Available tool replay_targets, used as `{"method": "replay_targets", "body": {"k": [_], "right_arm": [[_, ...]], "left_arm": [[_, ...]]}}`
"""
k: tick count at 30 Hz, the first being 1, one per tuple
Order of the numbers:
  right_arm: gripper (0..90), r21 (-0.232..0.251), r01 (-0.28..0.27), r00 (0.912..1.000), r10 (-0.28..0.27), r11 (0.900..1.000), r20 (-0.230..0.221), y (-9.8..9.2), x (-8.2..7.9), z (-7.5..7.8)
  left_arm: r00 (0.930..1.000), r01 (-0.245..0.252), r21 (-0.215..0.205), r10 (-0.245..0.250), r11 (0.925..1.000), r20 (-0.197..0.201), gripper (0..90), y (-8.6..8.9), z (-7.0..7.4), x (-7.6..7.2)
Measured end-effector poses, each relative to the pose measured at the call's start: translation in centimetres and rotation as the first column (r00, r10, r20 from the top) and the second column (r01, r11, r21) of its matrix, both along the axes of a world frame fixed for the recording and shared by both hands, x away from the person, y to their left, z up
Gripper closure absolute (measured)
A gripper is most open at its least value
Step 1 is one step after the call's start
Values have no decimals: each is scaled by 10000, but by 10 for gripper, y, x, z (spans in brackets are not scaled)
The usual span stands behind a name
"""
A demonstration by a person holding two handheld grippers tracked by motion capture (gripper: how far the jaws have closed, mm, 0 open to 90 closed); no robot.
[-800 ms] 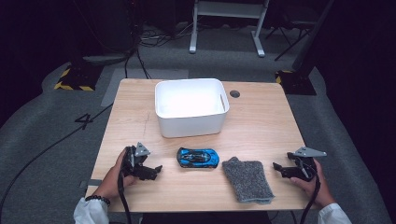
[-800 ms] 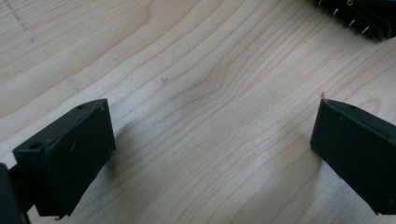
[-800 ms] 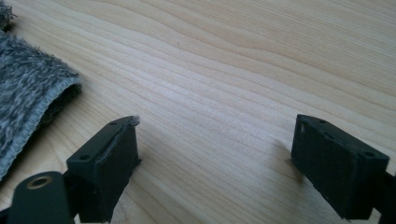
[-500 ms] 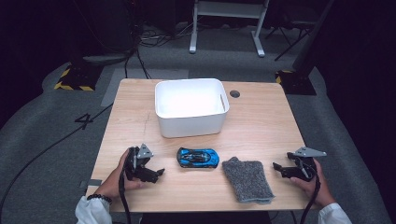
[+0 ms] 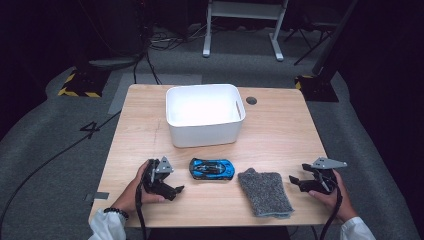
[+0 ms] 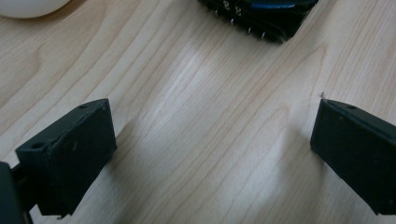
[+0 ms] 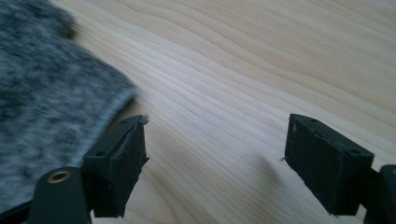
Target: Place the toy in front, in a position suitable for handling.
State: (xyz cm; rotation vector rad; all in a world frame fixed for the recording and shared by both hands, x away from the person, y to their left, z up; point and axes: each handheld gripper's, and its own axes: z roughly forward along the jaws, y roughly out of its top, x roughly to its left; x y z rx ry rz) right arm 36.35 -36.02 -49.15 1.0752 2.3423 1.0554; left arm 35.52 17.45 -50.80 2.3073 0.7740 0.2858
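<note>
So here's where it could get messy: the left gripper (image 5: 176,190) sits low over the wooden table (image 5: 280,130) with its jaws spread wide and nothing between them, and the blue toy car (image 5: 211,169) is just ahead of its tips, a bit off to one side, apart from the pads. In the left gripper view the car's dark underside edge (image 6: 261,18) peeks in beyond the jaws, clearly off-centre, so going straight in would probably clip one end and spin or roll it, since it's on wheels. It could roll into the grey cloth (image 5: 265,192) lying right beside it, between the car and the right gripper (image 5: 296,181). That one is released too, jaws apart over bare wood, with the cloth's hem (image 7: 112,105) just beside one jaw. If it closes there I'd guess it pinches only the edge and drags the cloth, maybe bumping the car. The white bin (image 5: 204,120) sits well beyond both, so any carry over its rim with a sloppy grip risks a drop.
</note>
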Motion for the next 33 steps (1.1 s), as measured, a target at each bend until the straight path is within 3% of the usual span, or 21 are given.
{"method": "replay_targets", "body": {"k": [1,4,5,6,7,9,10,11,12,16,19,20,21,22,25,27,30,31,33], "right_arm": [[210,0,0,10000,0,10000,0,0,0,0],[221,328,-903,9957,896,9954,218,16,-10,11],[221,328,-903,9957,896,9954,218,16,-10,11],[233,325,-1519,9883,1514,9879,178,25,-15,13],[233,325,-1519,9883,1514,9879,178,25,-15,13],[252,274,-2042,9789,2040,9785,98,33,-20,14],[282,99,-2593,9658,2593,9658,-66,43,-24,13],[299,46,-2802,9597,2802,9599,-198,47,-25,11],[299,46,-2802,9597,2802,9599,-198,47,-25,11],[383,-317,-3546,9339,3523,9345,-613,62,-29,4],[446,-366,-3835,9217,3799,9228,-784,70,-32,0],[463,-254,-3897,9184,3865,9206,-847,72,-32,-1],[469,-210,-3927,9166,3894,9194,-904,75,-32,-2],[477,-191,-3958,9152,3926,9182,-911,77,-33,-3],[486,-180,-4106,9088,4076,9116,-889,86,-35,-3],[493,-132,-4312,8992,4285,9022,-879,93,-36,-4],[500,-125,-4361,8967,4333,8998,-902,98,-36,-4],[505,-156,-4473,8916,4444,8943,-874,102,-36,-4],[505,-153,-4469,8918,4441,8945,-863,107,-37,-4]], "left_arm": [[10000,61,-1,-61,10000,-8,4,-2,0,1],[9998,193,-18,-193,9998,-13,3,-9,0,4],[9998,198,-16,-198,9998,-26,3,-12,0,5],[9997,240,5,-240,9997,-22,4,-13,0,6],[9997,223,2,-223,9998,-40,4,-15,0,6],[9997,239,4,-239,9997,-5,4,-18,0,8],[9998,213,19,-213,9998,-11,4,-18,0,8],[9999,127,0,-127,9999,7,5,-18,0,7],[9999,127,0,-127,9999,7,5,-18,0,7],[9998,201,27,-201,9998,-62,9,-12,1,-3],[10000,70,119,-69,9999,-68,44,-10,3,-12],[9999,131,131,-130,9998,-89,136,-10,5,-15],[9995,314,39,-314,9995,-56,136,-10,6,-18],[9990,441,25,-440,9990,-93,222,-11,8,-21],[9966,811,-43,-812,9967,-171,163,-18,9,-30],[9942,1063,-142,-1065,9942,-120,174,-24,11,-35],[9912,1325,-445,-1324,9902,50,174,-34,16,-41],[9901,1404,-490,-1401,9889,96,174,-38,18,-43],[9865,1633,-470,-1625,9855,202,188,-47,21,-46]]}}
